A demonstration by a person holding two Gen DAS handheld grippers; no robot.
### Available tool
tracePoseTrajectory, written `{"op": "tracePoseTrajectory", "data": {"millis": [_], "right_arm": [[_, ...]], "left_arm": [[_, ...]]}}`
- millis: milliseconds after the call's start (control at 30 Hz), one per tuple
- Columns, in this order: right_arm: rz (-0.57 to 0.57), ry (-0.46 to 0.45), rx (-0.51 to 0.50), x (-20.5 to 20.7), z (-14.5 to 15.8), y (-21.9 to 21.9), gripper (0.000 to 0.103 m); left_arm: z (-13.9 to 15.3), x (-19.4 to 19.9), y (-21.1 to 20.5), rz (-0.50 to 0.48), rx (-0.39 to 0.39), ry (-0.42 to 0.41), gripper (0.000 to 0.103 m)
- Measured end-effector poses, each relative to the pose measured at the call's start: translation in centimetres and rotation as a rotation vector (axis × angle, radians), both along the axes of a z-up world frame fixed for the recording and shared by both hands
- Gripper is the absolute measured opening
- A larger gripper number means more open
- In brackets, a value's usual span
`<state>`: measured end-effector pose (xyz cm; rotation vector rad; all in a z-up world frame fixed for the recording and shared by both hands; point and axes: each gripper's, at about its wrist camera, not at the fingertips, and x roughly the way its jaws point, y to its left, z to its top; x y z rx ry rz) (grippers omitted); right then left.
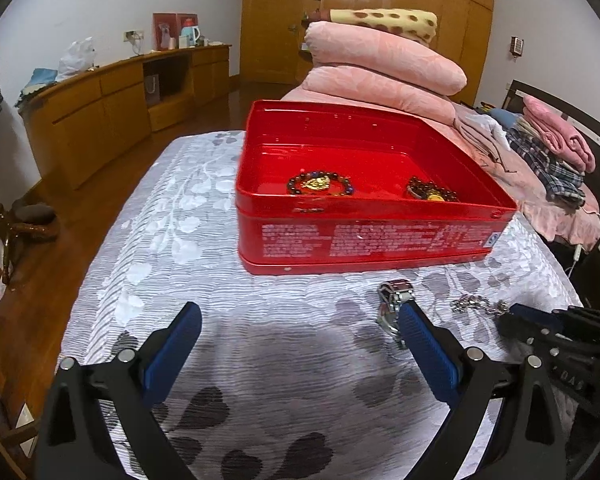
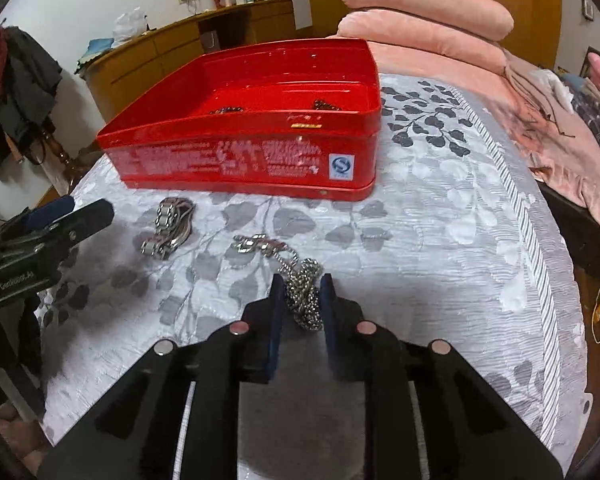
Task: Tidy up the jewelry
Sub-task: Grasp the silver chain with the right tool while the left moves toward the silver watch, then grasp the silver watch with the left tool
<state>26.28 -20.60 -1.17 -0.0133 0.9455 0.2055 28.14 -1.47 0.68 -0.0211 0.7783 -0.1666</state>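
Red tin (image 1: 364,236) holds two beaded bracelets (image 1: 319,184); right gripper (image 2: 302,294) pinching chain (image 2: 306,296).

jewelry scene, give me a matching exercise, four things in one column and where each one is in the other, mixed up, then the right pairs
Things
1. beaded bracelet with gold charm
2. silver ball chain
3. chunky silver link bracelet
4. red tin

Places
A. standing on the leaf-patterned cloth, lid off
B. between the right gripper pads
C. lying inside the tin, left part
D. on the cloth in front of the tin, beside the left gripper

Pairs: 1-C, 2-B, 3-D, 4-A
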Motion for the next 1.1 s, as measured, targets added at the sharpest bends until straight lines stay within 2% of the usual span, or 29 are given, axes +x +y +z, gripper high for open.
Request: {"op": "tracePoseTrajectory", "data": {"millis": [67,167,233,267,367,600,633,900,1000,1100], "right_arm": [[0.009,0.002,0.003,0.1,-0.1,0.4,0.031],[0.013,0.003,-0.002,0.5,-0.5,0.8,0.033],[0.007,0.000,-0.003,0.7,-0.4,0.7,0.028],[-0.001,-0.002,-0.007,0.7,-0.4,0.7,0.018],[-0.006,0.001,0.033,0.7,-0.4,-0.2,0.016],[-0.064,-0.017,0.023,0.5,0.0,-1.9,0.015],[-0.072,-0.020,0.021,0.4,0.0,-2.2,0.015],[-0.090,-0.024,0.053,0.7,-0.4,-4.1,0.015],[-0.086,-0.021,0.065,0.8,-0.4,-4.0,0.015],[-0.087,-0.019,0.081,0.9,-0.4,-4.0,0.016]], "left_arm": [[0.0,-0.2,-0.3,-0.009,0.004,0.000,0.097],[0.0,-0.3,-0.6,-0.012,0.006,-0.001,0.097],[0.0,-0.2,-0.6,-0.010,0.003,0.001,0.097],[-0.1,-0.3,-0.5,-0.009,0.002,0.002,0.097],[-0.3,-0.3,-1.0,-0.017,-0.002,0.010,0.097],[-0.8,0.2,-3.1,-0.063,0.008,0.035,0.096],[-0.9,0.4,-3.3,-0.067,0.010,0.039,0.094],[-2.2,2.2,-6.0,-0.122,0.023,0.119,0.064],[-2.3,2.4,-6.5,-0.125,0.034,0.125,0.058],[-2.5,2.2,-7.0,-0.132,0.044,0.131,0.058]]}}
